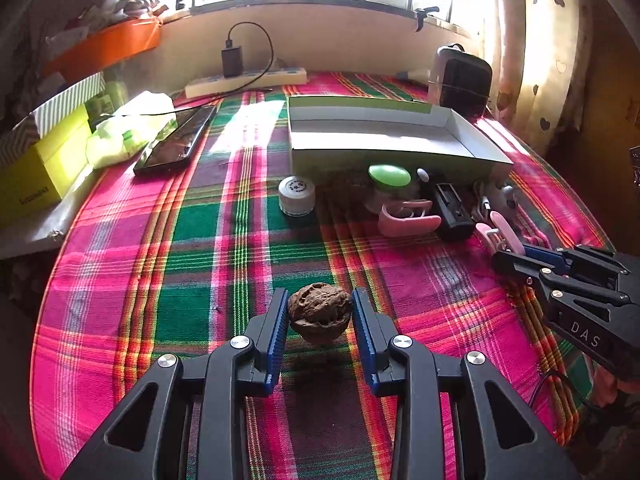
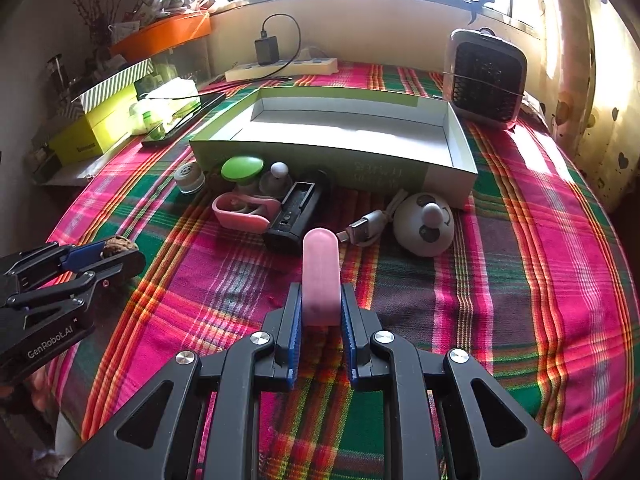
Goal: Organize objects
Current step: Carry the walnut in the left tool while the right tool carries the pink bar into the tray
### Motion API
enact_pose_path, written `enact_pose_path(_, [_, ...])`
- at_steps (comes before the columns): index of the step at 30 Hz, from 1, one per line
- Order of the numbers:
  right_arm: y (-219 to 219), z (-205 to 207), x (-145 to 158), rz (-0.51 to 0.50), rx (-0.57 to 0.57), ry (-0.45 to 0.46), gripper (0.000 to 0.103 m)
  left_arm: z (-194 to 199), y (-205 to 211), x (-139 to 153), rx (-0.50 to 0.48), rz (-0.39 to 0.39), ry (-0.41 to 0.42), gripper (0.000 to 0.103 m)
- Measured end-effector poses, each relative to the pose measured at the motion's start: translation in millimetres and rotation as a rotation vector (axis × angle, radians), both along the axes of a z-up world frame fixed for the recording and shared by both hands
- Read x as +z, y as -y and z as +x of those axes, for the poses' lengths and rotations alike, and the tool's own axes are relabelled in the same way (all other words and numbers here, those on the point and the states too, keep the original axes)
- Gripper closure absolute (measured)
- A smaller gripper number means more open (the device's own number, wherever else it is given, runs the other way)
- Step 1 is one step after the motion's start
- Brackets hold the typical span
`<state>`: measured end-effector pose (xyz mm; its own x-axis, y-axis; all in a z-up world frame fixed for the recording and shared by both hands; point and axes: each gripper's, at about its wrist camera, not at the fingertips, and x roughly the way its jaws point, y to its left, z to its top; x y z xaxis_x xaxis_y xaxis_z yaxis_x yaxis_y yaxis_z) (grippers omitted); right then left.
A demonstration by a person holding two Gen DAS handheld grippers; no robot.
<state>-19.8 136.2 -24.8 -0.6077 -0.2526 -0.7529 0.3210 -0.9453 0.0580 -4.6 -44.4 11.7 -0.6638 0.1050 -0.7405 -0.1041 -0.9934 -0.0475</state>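
My left gripper [image 1: 320, 304] is shut on a brown walnut [image 1: 320, 312] and holds it a little above the plaid cloth; it also shows in the right wrist view [image 2: 120, 258] with the walnut [image 2: 120, 246]. My right gripper [image 2: 321, 300] is shut on a pink rounded bar [image 2: 320, 276], which sticks out forward; it shows in the left wrist view [image 1: 508, 258] too. An empty open white-and-green box [image 2: 456, 148] [image 1: 480, 148] lies ahead of both grippers. In front of the box lie a green-lidded jar [image 2: 242, 170], a small white jar [image 1: 296, 196], a pink case [image 2: 240, 210], a black holder [image 2: 294, 212] and a white panda gadget [image 2: 424, 224].
A small black fan heater [image 2: 484, 76] stands at the back right. A power strip [image 2: 280, 68] with a charger lies by the wall. A phone [image 1: 176, 140], a tissue pack [image 1: 132, 128] and yellow boxes [image 1: 44, 164] are at the left.
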Motion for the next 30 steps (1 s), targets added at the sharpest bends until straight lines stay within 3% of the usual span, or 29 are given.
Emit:
enact_pose_path(12, [-1,0,12,-0.03,0.016,-0.032,0.084,-9,2,13,-0.054,0.111,-0.023,0.073])
enact_pose_path(30, [-1,-33,33,-0.033,0.027,-0.052,0.084,-50,-6,38,-0.065,0.081,-0.056,0.073])
